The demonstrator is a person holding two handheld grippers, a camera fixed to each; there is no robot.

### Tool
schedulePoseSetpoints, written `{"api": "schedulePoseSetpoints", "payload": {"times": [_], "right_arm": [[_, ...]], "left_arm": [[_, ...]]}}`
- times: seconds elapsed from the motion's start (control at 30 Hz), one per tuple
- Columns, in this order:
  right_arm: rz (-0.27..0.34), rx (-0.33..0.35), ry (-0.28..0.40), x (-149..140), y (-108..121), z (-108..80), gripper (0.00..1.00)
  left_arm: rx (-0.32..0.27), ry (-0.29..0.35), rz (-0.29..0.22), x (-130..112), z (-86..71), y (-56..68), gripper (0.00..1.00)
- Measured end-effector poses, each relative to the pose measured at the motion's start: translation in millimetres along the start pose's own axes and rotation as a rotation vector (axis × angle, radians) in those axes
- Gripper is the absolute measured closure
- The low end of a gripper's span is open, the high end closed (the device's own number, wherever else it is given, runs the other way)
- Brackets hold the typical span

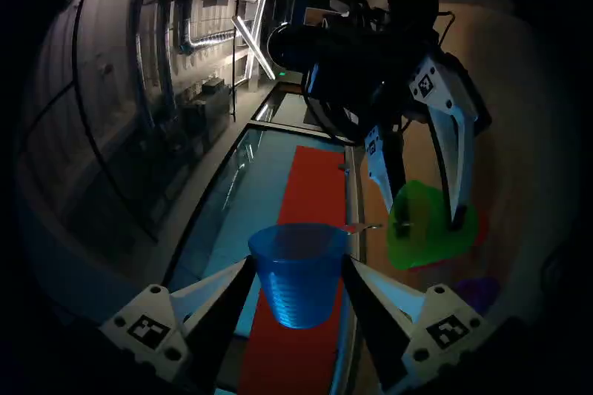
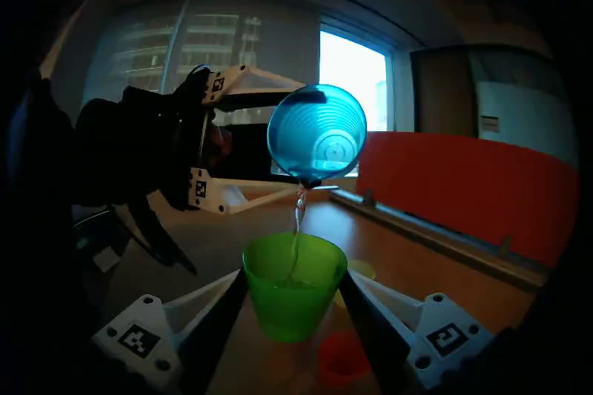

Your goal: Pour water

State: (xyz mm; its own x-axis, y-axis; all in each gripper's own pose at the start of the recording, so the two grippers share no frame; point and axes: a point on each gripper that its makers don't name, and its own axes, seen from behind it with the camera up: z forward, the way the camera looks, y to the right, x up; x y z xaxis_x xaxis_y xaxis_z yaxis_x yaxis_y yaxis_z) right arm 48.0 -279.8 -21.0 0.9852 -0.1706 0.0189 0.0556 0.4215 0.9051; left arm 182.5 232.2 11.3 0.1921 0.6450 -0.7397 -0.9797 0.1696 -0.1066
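**Left gripper view.** Two claws counted. The left claw (image 1: pixel 299 269) is at the near edge, partly closed, with both fingers pressing the sides of one blue cup (image 1: pixel 299 295). The cup's mouth points away from the camera. Farther off and to the right, the right claw (image 1: pixel 430 223) reaches down with both fingers clamped on one green cup (image 1: pixel 419 247). One red strip (image 1: pixel 311 195) runs away from the blue cup beside the wooden tabletop (image 1: pixel 511 173). One purple item (image 1: pixel 478 291) lies near the green cup; it is too dim to identify.

**Right gripper view.** Two claws counted. The right claw (image 2: pixel 294 276) is near, partly closed on the green cup (image 2: pixel 294 306), which stands upright between its fingers. Above it, the left claw (image 2: pixel 317 138) holds the blue cup (image 2: pixel 326 117) tipped over, with its mouth turned toward the camera. A dark-gloved hand (image 2: pixel 126 150) holds that claw from the left. One thin stream of water (image 2: pixel 299 210) falls from the blue cup's lower lip into the green cup's mouth.

Cups counted: four.
- The blue cup.
- The green cup.
- One small red cup (image 2: pixel 342 358), on the tabletop (image 2: pixel 415 261) just beside the green cup.
- One yellow cup (image 2: pixel 363 269), partly hidden behind the green cup.

One red panel (image 2: pixel 474 180) stands at the far right.
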Motion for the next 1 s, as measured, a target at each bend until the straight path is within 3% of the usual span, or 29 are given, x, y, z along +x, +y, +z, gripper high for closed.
{"api": "schedulePoseSetpoints", "payload": {"times": [0.4,1.0], "right_arm": [[0.0,-0.003,0.003,1.1,-0.7,-1.9,0.11],[-0.003,-0.007,0.003,0.7,1.2,-3.0,0.11]], "left_arm": [[0.0,-0.001,0.02,2.7,-1.2,-0.8,0.17],[-0.002,-0.004,0.095,1.4,2.4,-0.1,0.17]]}}
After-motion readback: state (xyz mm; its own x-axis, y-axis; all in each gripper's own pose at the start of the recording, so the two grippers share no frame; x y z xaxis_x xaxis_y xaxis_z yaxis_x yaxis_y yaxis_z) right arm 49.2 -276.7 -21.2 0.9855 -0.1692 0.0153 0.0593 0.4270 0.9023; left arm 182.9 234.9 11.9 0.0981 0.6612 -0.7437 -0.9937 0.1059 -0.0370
